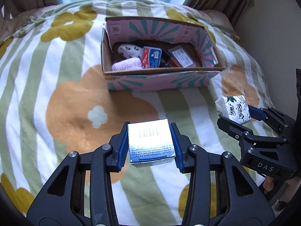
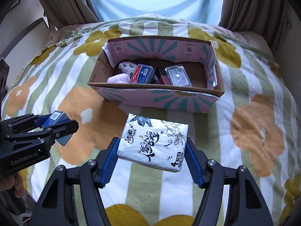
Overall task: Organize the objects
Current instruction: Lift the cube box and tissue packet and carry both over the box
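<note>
**Two loads in the air, one box already half full**

You have the tissue pack point(image 2: 153, 143) clamped in your right hand-held gripper point(image 2: 151, 160), carried above the bed's flower blanket point(image 2: 254, 131) just short of the cardboard box point(image 2: 156, 96). The blue pads bear only on its near end, and most of the soft pack sticks out forward, sagging a little. That is the first risk, as I judge it: a quick swing could let the wrapper slide or pivot between the pads, and the pack would drop on the blanket.

Your left hand-held gripper point(image 1: 149, 146) grips the small blue carton point(image 1: 150, 143) squarely on both sides, also above the blanket and short of the box. This hold looks firmer, though the carton's smooth faces could slip if you ease off early.

The box is the tighter problem. Its left and middle already hold a purple cloth point(image 1: 126, 65), a spotted white item point(image 1: 129, 50) and two flat cases point(image 1: 151, 57); only the right end shows bare floor. Aim both loads there at once and your grippers, now fairly close, may knock together or catch the torn flap on the right wall. The box sits on soft bedding, so a nudge on its rim could tip or shift it.
</note>
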A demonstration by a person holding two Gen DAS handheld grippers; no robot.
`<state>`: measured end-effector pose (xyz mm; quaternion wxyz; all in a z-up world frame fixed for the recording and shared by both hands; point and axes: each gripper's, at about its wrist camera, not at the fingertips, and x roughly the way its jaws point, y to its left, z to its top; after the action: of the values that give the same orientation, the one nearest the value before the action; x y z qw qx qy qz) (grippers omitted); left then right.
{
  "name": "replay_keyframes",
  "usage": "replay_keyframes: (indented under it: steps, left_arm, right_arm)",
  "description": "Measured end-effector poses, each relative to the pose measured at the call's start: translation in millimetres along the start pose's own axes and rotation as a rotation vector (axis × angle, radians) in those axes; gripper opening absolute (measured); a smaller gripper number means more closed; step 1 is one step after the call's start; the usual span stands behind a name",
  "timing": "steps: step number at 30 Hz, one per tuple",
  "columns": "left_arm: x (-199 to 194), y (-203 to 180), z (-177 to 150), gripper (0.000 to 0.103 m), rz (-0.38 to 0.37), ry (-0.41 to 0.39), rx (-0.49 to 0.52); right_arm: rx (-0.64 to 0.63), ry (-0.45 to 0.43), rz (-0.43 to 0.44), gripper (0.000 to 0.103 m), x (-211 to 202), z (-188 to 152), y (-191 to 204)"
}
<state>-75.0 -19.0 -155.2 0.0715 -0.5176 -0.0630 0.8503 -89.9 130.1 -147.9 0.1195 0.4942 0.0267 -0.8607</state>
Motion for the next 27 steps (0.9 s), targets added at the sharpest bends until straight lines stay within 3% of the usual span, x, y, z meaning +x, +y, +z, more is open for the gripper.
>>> replay_keyframes:
  steps: [12, 27]
  left_arm:
    - [-74, -39, 21, 0.037, 0.049, -0.025, -0.066]
    - [-81, -60, 24, 0.037, 0.085, -0.017, -0.043]
  right_arm:
    - [0.013, -0.030, -0.012, 0.063, -91, 27, -27]
    - [0.048, -0.031, 0.019, 0.063, -106, 25, -38]
